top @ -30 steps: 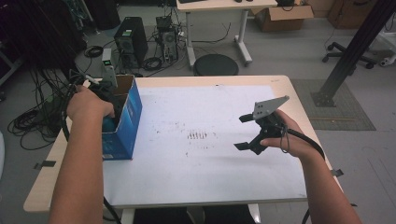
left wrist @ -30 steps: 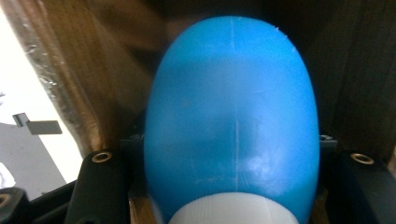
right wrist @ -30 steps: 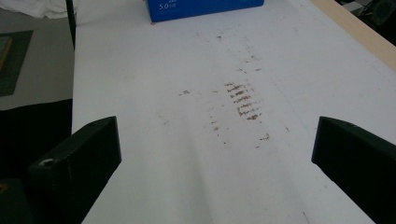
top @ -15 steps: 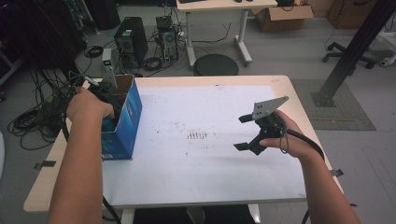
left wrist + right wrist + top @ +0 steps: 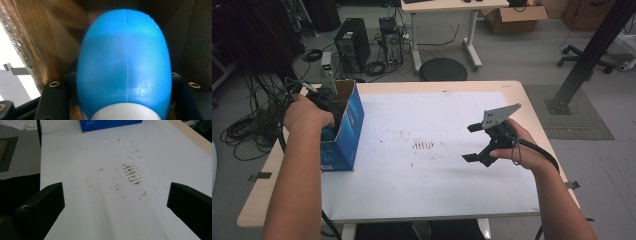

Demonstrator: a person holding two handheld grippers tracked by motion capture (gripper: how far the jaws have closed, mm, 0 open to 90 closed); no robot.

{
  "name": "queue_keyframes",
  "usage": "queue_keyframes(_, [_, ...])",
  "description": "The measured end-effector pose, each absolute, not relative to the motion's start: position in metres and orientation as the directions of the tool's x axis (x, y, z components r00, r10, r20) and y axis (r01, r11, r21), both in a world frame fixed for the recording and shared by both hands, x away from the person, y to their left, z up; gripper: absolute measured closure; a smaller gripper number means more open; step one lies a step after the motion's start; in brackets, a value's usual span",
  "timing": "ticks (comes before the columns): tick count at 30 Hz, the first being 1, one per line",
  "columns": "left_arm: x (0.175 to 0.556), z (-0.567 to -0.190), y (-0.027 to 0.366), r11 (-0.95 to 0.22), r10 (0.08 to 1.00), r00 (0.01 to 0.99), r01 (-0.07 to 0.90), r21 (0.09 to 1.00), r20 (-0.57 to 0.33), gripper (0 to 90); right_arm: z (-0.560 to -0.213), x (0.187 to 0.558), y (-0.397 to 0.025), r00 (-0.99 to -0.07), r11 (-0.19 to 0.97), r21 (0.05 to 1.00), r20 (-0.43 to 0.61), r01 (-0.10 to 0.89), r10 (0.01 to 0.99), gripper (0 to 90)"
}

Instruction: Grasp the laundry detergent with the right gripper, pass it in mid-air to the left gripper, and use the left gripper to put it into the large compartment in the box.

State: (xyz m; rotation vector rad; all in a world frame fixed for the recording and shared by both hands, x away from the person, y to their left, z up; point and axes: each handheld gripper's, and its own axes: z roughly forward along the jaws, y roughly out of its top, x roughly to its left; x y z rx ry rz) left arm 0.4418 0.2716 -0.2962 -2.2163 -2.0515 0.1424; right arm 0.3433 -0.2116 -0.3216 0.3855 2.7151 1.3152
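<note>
A blue cardboard box (image 5: 346, 131) stands open-topped at the table's left edge, and its blue side (image 5: 110, 124) lies far ahead in the right gripper view. My left gripper (image 5: 328, 111) reaches down into it, mostly hidden by the hand. In the left gripper view its jaws press on both sides of a rounded blue bottle (image 5: 124, 62) with a white ribbed cap, brown cardboard walls behind it. My right gripper (image 5: 470, 143) hovers over the table's right half, open, with nothing between its fingers (image 5: 47, 200).
A white sheet (image 5: 437, 185) covers the wooden table (image 5: 532, 107), with brown smudges (image 5: 424, 145) at its middle. Computer towers (image 5: 348, 47), cables and a round black base (image 5: 443, 69) lie on the floor behind. A black post (image 5: 589, 55) rises at the right.
</note>
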Motion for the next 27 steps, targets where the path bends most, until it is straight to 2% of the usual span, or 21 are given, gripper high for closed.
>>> queue_keyframes(8, [0.441,-0.296,0.271,-0.076,0.997,0.079,0.986,-0.149,0.010,38.0,-0.321,0.342,-0.213,-0.963,0.593,0.785,0.019,0.181,0.269,1.5])
queue_keyframes(11, [0.441,-0.295,0.271,-0.068,0.997,0.071,0.986,-0.153,0.014,32.8,-0.320,0.342,-0.213,-0.963,0.592,0.786,0.017,0.179,0.269,1.5])
queue_keyframes(27, [0.436,-0.280,0.266,-0.067,0.997,0.071,0.990,-0.126,0.025,29.0,-0.319,0.338,-0.216,-0.962,0.583,0.793,0.012,0.175,0.272,1.5])
